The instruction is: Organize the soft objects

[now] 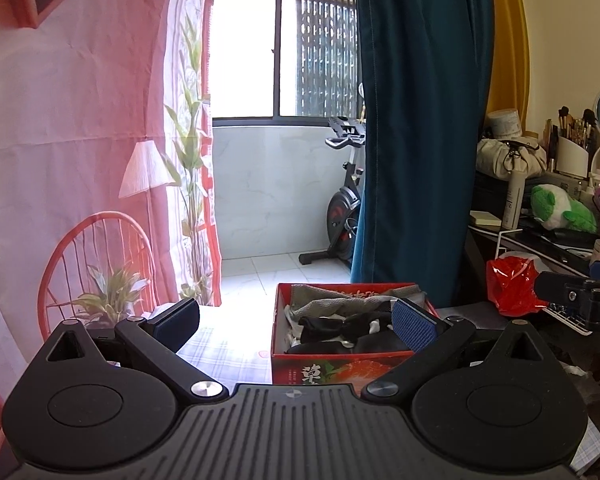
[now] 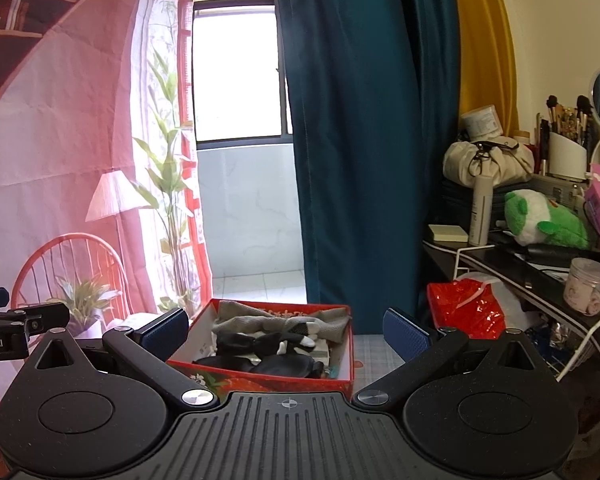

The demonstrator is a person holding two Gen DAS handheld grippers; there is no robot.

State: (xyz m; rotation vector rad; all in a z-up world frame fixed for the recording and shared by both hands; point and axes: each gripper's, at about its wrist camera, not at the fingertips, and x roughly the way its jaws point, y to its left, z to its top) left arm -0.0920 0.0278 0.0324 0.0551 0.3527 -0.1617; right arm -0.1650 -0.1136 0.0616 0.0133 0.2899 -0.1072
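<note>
A red cardboard box (image 1: pixel 340 370) (image 2: pixel 260 380) sits on the checked tabletop in front of both grippers. It holds a grey cloth (image 1: pixel 324 304) (image 2: pixel 260 320) and black-and-white socks (image 1: pixel 340 330) (image 2: pixel 268 344). My left gripper (image 1: pixel 298 322) is open and empty, its right pad over the box's near right side. My right gripper (image 2: pixel 286 332) is open and empty, its fingers either side of the box. A green and white plush toy (image 1: pixel 562 208) (image 2: pixel 544 220) lies on the dark desk at right.
A red plastic bag (image 1: pixel 514 286) (image 2: pixel 466 312) lies by a white wire rack right of the box. The desk (image 2: pixel 500 256) holds a white bottle, a cloth pouch, brushes, a jar and a pink box. A teal curtain (image 2: pixel 364 140) hangs behind.
</note>
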